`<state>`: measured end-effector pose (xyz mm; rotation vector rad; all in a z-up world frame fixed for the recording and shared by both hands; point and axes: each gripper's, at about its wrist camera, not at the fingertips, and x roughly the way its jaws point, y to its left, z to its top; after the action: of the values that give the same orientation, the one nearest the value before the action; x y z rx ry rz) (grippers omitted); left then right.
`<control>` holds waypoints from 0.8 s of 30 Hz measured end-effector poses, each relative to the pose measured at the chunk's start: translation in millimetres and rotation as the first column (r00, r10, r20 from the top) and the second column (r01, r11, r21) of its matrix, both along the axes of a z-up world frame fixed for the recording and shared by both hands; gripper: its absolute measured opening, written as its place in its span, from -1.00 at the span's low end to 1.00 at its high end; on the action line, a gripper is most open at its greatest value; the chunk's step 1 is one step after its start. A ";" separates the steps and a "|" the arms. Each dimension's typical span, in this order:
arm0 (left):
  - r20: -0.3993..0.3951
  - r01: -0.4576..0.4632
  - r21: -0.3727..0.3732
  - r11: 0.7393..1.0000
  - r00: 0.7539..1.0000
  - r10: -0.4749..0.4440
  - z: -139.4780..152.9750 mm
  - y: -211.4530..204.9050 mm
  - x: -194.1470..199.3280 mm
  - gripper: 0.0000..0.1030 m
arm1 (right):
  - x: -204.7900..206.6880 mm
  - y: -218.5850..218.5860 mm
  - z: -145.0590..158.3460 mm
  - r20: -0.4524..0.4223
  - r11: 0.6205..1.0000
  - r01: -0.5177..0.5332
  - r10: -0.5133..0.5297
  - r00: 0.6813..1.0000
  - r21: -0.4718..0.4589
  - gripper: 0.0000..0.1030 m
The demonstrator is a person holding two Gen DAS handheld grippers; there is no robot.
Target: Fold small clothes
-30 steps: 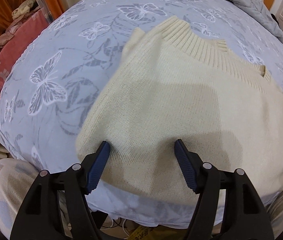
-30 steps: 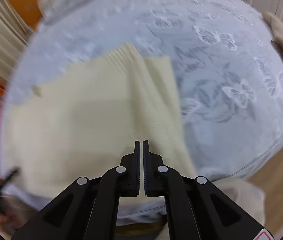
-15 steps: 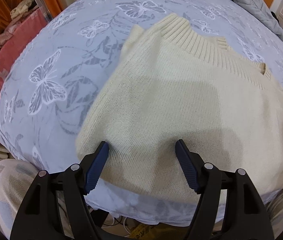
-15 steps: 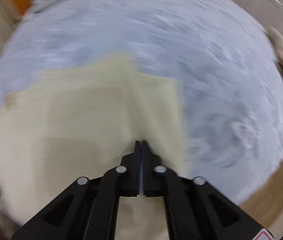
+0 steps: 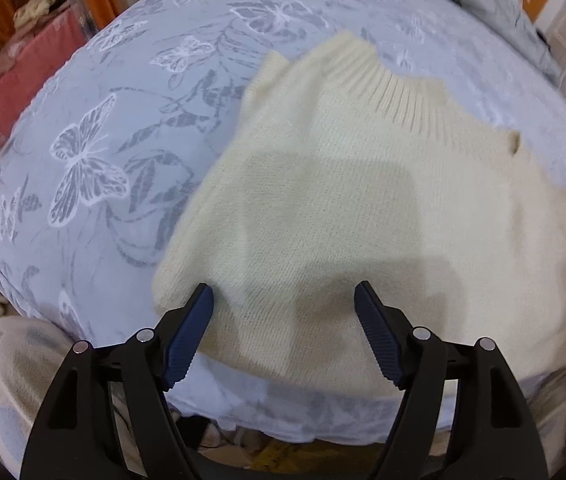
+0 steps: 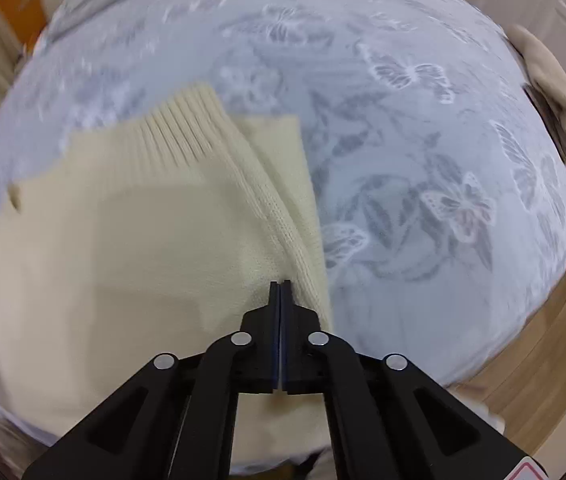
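A cream knitted sweater (image 5: 363, 216) lies on a bed with a butterfly-print cover (image 5: 95, 168), filling the centre and right of the left view, its ribbed collar (image 5: 387, 84) toward the top. The left gripper (image 5: 283, 300) hangs over the near hem at lower centre, its jaws opening, knit showing between them but nothing pinched. The right gripper (image 6: 280, 285) is closed flat at lower centre of its view, tips at a raised fold of the sweater (image 6: 267, 184); whether cloth is caught between the pads cannot be told. Risk, in my judgement: a pull from the right with the left side released could drag the whole garment across the smooth cover rather than fold it. The thick, springy knit could also slip out or let the fold reopen.
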<state>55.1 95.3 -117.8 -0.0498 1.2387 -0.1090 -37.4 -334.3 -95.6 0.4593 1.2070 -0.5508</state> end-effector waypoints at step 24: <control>-0.129 -0.300 -0.297 0.906 0.953 0.273 -34.0 75.1 1.6 0.41 | 110.9 170.6 -37.7 0.022 0.899 -0.332 0.340 0.940 0.287 -1.00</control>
<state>56.7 170.5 -151.7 -0.5184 1.2755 -0.0468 73.6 -163.7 -133.3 0.4745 1.3655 -0.0831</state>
